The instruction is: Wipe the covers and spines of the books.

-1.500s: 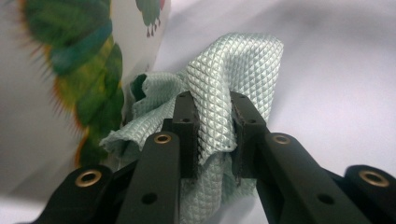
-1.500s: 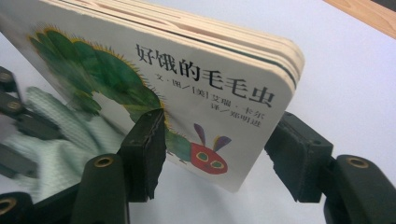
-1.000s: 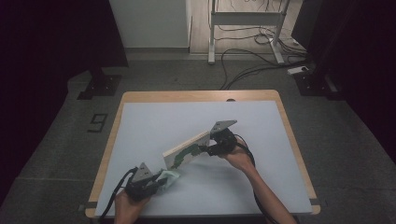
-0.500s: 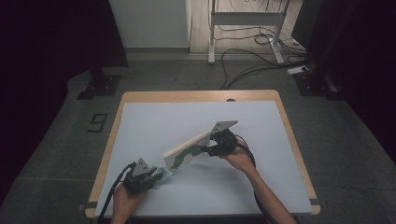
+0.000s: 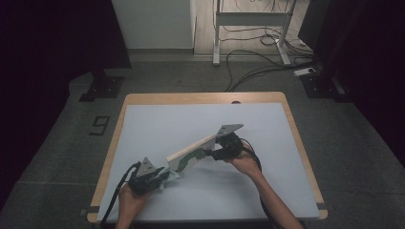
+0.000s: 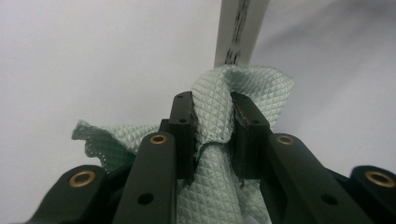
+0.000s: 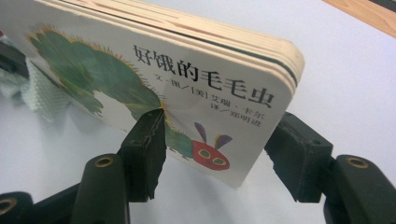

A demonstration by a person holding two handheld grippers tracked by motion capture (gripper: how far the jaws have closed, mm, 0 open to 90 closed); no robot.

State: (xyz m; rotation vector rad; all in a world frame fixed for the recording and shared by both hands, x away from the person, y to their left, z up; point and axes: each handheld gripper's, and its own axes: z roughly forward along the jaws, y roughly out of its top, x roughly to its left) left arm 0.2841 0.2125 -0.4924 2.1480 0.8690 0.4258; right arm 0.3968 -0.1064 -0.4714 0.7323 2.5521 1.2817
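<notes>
Two grippers cooperate: my right gripper (image 7: 219, 154) clamps the board book (image 7: 154, 79) tilted so my left gripper (image 6: 212, 135), pinching the green cloth (image 6: 219, 107), can wipe it.

A pale mint-green cloth (image 6: 219, 107) with a fine quilted diamond weave, between the black jaws of the left gripper (image 6: 212, 135), brass-coloured rivets showing. The book (image 7: 154, 79) has a white cover with a green caterpillar, red head, yellow-green eyes, purple feelers, black Chinese lettering and cream page edges. The surface (image 5: 157, 129) is pale grey-blue, edged in light wood.
</notes>
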